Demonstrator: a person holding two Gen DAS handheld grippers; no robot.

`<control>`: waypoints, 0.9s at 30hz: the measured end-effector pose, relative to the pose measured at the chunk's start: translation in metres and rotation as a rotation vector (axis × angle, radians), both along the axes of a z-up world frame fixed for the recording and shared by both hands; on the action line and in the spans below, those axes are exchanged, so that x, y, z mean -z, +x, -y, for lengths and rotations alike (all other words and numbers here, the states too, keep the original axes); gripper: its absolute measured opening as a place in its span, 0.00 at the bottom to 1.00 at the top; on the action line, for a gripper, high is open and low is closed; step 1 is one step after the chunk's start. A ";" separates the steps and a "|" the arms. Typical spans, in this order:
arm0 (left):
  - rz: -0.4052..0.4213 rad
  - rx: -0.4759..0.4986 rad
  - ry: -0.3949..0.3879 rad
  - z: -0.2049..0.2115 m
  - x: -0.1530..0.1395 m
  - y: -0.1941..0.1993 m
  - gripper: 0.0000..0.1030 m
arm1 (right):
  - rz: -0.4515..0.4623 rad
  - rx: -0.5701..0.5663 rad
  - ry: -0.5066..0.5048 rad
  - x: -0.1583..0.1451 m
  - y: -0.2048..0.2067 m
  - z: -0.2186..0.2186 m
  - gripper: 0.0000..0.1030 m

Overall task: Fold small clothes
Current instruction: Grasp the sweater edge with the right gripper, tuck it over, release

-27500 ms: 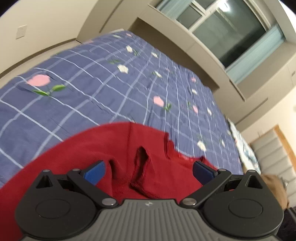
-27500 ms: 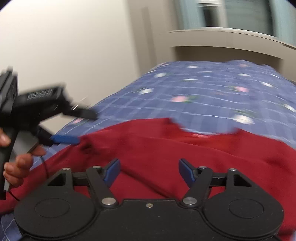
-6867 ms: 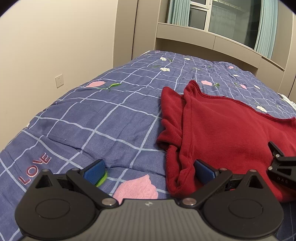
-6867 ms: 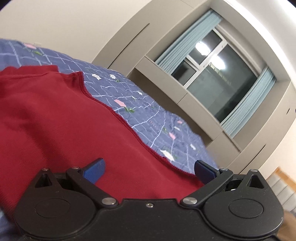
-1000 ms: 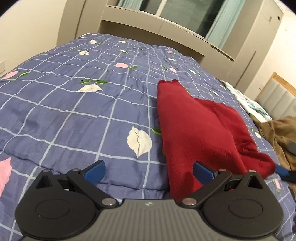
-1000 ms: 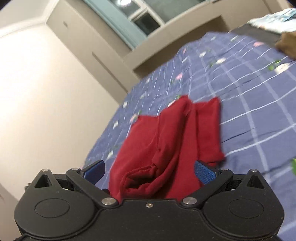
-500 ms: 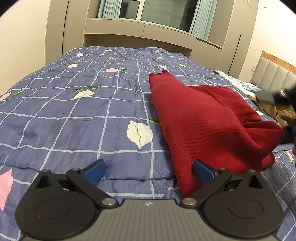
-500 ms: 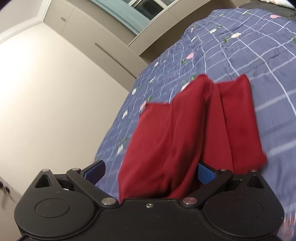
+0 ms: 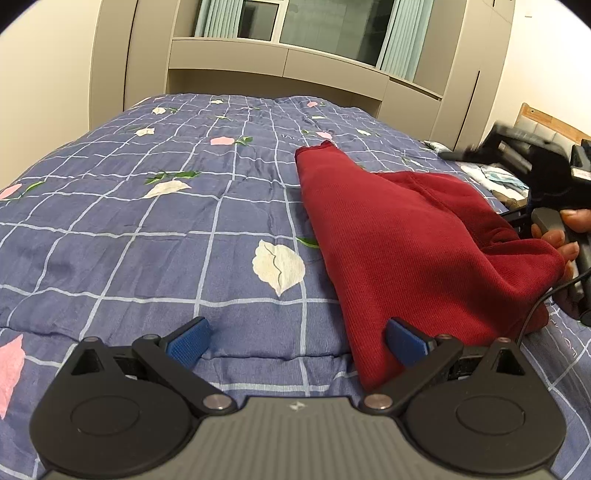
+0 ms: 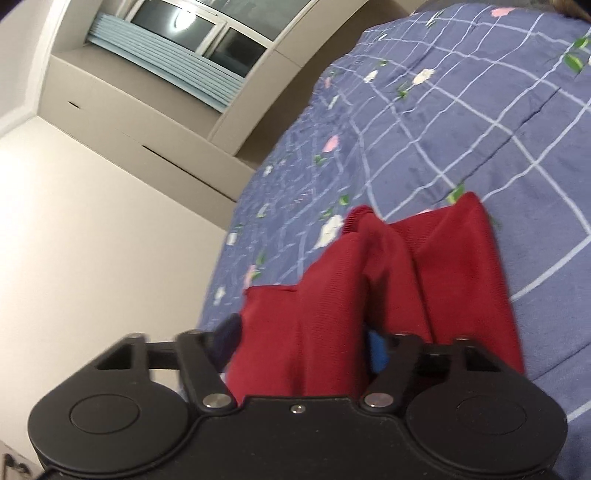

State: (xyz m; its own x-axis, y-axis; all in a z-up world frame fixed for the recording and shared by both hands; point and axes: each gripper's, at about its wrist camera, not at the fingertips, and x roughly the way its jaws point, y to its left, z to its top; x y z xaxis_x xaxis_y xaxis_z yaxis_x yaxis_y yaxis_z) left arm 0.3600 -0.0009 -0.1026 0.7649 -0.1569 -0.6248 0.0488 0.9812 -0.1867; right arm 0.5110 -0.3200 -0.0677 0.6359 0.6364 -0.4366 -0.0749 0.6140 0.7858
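A red knit garment lies folded into a long strip on the blue checked bedspread. My left gripper hovers open at the strip's near end; its right pad rests against the cloth edge and nothing sits between the jaws. In the right wrist view the garment bunches up between the jaws of my right gripper, which are closing, and the cloth fills the gap from pad to pad. The left wrist view shows that gripper's black body, blurred, and the hand holding it at the garment's right side.
The bed runs back to a beige cabinet wall under a window. A plain wall stands close along the bed's side. A wooden headboard and other clothes lie at far right.
The right gripper has come in over the garment's end and its jaws have narrowed around the bunched cloth. The left gripper has rolled slightly and stayed in place.
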 end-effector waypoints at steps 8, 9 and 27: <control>-0.019 -0.063 -0.146 -0.016 -0.017 0.004 1.00 | 0.077 -0.030 -0.207 -0.010 -0.007 -0.008 0.13; -0.018 -0.072 -0.165 -0.018 -0.020 0.006 1.00 | 0.107 -0.044 -0.260 -0.016 -0.009 -0.013 0.13; -0.083 -0.039 -0.111 0.013 -0.032 0.052 1.00 | 0.199 0.002 -0.588 -0.027 -0.014 0.003 0.16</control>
State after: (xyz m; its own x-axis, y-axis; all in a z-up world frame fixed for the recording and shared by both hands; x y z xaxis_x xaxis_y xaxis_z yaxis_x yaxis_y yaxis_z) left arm 0.4123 -0.0144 -0.0703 0.7179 -0.2003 -0.6668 -0.0088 0.9550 -0.2964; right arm 0.4966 -0.3232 -0.0407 0.7423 0.3237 -0.5867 -0.1834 0.9403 0.2867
